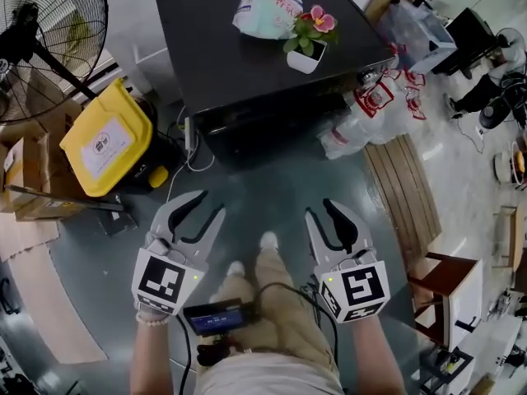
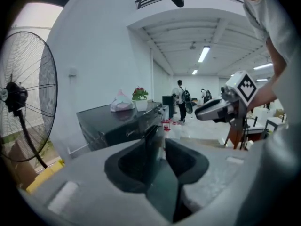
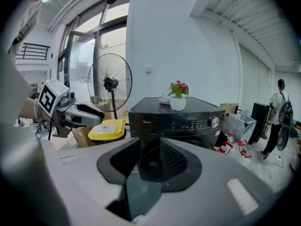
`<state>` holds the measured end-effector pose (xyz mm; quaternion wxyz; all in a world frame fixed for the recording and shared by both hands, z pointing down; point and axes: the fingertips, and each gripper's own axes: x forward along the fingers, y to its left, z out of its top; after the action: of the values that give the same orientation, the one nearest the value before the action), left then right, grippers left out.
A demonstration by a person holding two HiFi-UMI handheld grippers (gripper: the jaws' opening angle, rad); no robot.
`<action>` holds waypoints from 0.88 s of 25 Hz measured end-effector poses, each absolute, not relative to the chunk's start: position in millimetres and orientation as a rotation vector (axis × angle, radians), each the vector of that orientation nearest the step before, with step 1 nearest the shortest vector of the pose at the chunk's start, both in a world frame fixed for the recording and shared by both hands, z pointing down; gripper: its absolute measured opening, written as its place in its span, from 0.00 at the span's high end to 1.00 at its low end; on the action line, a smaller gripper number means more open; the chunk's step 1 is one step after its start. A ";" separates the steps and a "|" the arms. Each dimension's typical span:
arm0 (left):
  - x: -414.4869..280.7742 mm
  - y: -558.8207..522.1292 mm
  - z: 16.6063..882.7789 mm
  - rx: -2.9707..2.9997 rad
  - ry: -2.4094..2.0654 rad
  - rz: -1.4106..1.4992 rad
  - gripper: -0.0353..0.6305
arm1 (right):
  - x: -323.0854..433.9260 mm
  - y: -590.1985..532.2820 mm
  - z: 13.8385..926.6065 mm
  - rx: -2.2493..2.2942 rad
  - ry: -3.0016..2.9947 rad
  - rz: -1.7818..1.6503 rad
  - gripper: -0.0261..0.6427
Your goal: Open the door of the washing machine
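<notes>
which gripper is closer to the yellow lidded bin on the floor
Left. In the head view the left gripper is below-right of the yellow-lidded black bin; the right gripper sits farther right.

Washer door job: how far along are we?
Done: nothing yet; the door of the washing machine looks shut. In hand: left tongs and right tongs are open and empty, held short of the machine. Left: reach the door, grip it, swing it open.
</notes>
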<state>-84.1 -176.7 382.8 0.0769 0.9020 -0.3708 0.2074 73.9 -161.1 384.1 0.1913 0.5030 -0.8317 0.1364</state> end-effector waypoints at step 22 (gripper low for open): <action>-47.0 -247.6 528.6 2.645 -1.092 0.797 0.75 | 99.6 -207.3 460.0 1.373 -2.361 0.393 0.79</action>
<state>-47.0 -247.6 528.6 0.0856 0.8871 -0.3662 0.2675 99.6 -207.3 460.0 0.1901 0.4884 -0.8401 0.1400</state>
